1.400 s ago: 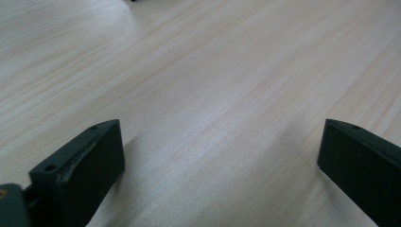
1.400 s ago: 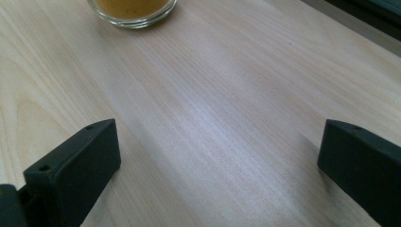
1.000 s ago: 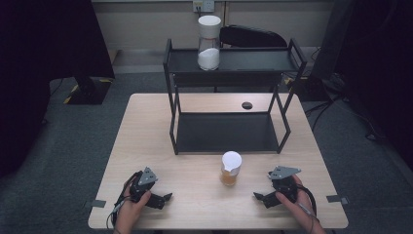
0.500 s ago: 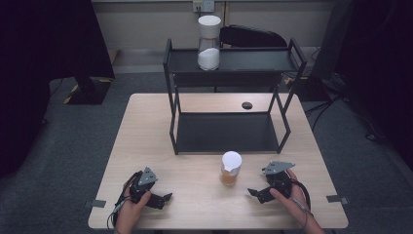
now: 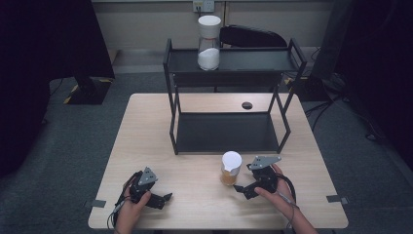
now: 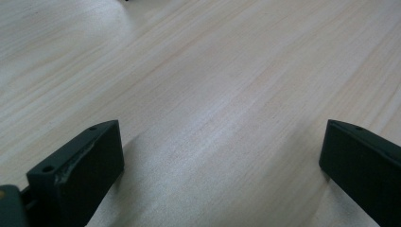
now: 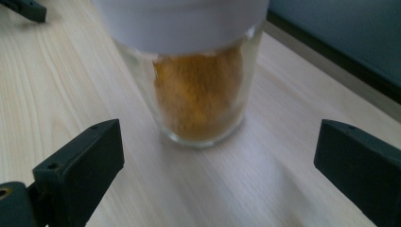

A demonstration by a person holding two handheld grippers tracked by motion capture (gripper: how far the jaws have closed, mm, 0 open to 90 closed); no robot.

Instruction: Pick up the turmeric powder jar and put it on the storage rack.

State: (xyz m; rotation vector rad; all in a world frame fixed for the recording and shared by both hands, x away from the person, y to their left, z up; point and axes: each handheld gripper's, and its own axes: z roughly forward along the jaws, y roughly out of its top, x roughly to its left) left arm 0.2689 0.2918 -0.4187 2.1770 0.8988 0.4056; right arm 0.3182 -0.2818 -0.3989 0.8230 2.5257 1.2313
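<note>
Right tongs [image 5: 242,189]: my jaws are spread wide and hold nothing; in the right gripper view they stand either side of the jar, which sits a little ahead of them and touches neither.
Left tongs [image 5: 163,199]: also spread wide with nothing between them; in the left gripper view I see bare wood between the two jaws, which sit low over the desk.
Right hand [image 5: 272,191]: wraps the right tongs from behind, at the near right of the desk.
Left hand [image 5: 130,197]: holds the left tongs at the near left, well apart from the jar.
Orange jar [image 5: 230,168]: one glass jar with a white lid and orange powder inside, upright on the desk, near the front edge, just left of my right tongs and just in front of the rack.
White jar [image 5: 209,42]: one taller jar with a white lid and white contents, upright on the rack's top shelf, toward its left half.
Rack [image 5: 195,141]: one black two-level rack, at the far middle of the desk; its lower shelf is bare.
Desk [image 5: 146,126]: one light wooden desk, with one small dark round hole [image 5: 247,105] at its far side.
</note>
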